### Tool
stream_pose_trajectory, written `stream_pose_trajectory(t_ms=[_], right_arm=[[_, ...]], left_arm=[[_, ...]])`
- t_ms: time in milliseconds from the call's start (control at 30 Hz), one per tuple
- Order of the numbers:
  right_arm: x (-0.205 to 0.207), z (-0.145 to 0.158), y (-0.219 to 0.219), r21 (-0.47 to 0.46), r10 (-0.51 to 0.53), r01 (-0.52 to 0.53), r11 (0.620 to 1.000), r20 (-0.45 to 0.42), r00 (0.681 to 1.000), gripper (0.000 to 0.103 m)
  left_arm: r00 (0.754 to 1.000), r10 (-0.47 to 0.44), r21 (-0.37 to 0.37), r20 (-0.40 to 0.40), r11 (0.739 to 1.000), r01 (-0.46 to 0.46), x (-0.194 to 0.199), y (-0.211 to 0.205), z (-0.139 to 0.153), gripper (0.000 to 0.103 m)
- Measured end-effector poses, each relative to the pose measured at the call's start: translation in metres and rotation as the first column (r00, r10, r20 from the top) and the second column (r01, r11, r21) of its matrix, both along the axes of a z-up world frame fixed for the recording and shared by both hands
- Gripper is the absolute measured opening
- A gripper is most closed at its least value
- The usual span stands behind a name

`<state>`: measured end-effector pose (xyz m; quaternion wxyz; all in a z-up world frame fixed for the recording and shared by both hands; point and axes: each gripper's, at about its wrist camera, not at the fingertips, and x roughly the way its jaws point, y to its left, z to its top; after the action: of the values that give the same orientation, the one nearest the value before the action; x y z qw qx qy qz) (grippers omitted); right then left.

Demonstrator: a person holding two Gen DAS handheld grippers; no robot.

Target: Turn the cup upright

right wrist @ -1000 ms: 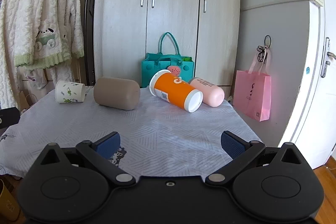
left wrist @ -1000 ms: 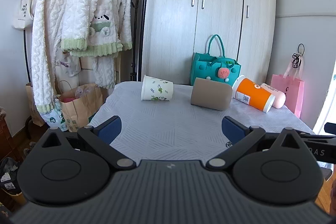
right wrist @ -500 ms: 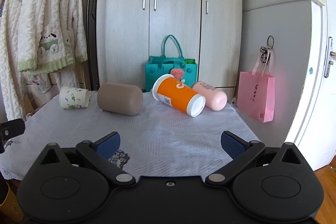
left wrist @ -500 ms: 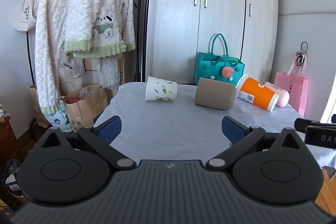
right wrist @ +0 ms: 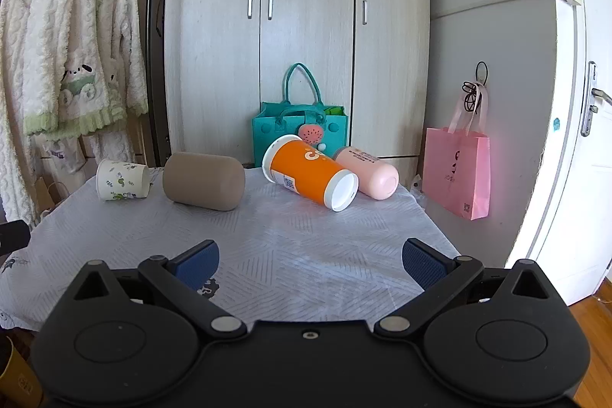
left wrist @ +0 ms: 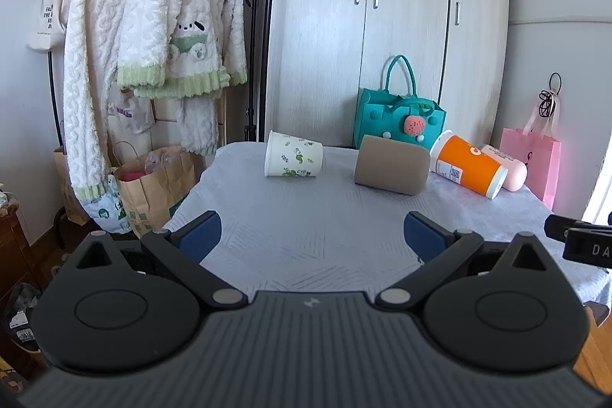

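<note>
The white leaf-printed paper cup (left wrist: 293,159) lay sideways as both wide-open, empty tongs (left wrist: 313,236) (right wrist: 310,260) had drawn back from the counter (left wrist: 325,224), leaving it untouched.

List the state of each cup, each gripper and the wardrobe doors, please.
Paper cup: on its side.
Brown cup: on its side.
Orange cup: on its side.
Pink cup: on its side.
Left gripper: fingers open, empty.
Right gripper: fingers open, empty.
Wardrobe doors: closed.
</note>
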<state>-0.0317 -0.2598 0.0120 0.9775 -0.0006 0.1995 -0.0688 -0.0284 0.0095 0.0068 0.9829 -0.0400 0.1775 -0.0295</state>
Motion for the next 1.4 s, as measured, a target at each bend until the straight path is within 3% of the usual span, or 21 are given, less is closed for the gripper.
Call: stream_pose_trajectory(t_ms=[267, 433, 533, 633, 733, 900, 1133, 1400], right_arm=[[0.0, 0.002, -0.001, -0.002, 0.033, -0.033, 0.999, -0.01, 0.999, 0.103], [0.003, 0.014, -0.016, 0.126, 0.178, -0.173, 0.977, -0.022, 0.984, 0.103], [0.01, 0.025, -0.022, 0.142, 0.249, -0.245, 0.959, -0.009, 0.968, 0.103], [0.02, 0.036, -0.033, 0.181, 0.358, -0.357, 0.916, 0.029, 0.933, 0.103], [0.033, 0.043, -0.036, 0.177, 0.423, -0.424, 0.888, 0.042, 0.905, 0.103], [0.06, 0.049, -0.016, 0.058, 0.534, -0.531, 0.845, -0.045, 0.844, 0.103], [0.093, 0.057, 0.028, 0.031, 0.685, -0.688, 0.725, -0.135, 0.716, 0.103], [0.117, 0.049, 0.079, -0.113, 0.766, -0.788, 0.605, -0.185, 0.615, 0.102]], left_arm=[[0.997, -0.008, -0.026, -0.07, 1.0, 0.007, 0.01, 0.002, -0.003, 0.103], [0.994, -0.012, -0.036, -0.11, 0.999, 0.008, 0.02, 0.007, 0.002, 0.103], [0.989, 0.009, -0.017, -0.145, 1.0, -0.011, 0.03, 0.01, 0.006, 0.103], [0.982, 0.056, 0.002, -0.179, 0.998, -0.056, 0.042, 0.014, 0.009, 0.103], [0.975, 0.064, -0.028, -0.213, 0.997, -0.072, 0.058, 0.023, 0.01, 0.103], [0.975, 0.028, -0.044, -0.222, 0.998, -0.039, 0.08, 0.034, 0.01, 0.103], [0.972, -0.022, -0.039, -0.232, 0.999, 0.013, 0.106, 0.044, 0.011, 0.103], [0.982, -0.013, 0.0, -0.189, 1.0, 0.013, 0.114, 0.057, 0.015, 0.103]])
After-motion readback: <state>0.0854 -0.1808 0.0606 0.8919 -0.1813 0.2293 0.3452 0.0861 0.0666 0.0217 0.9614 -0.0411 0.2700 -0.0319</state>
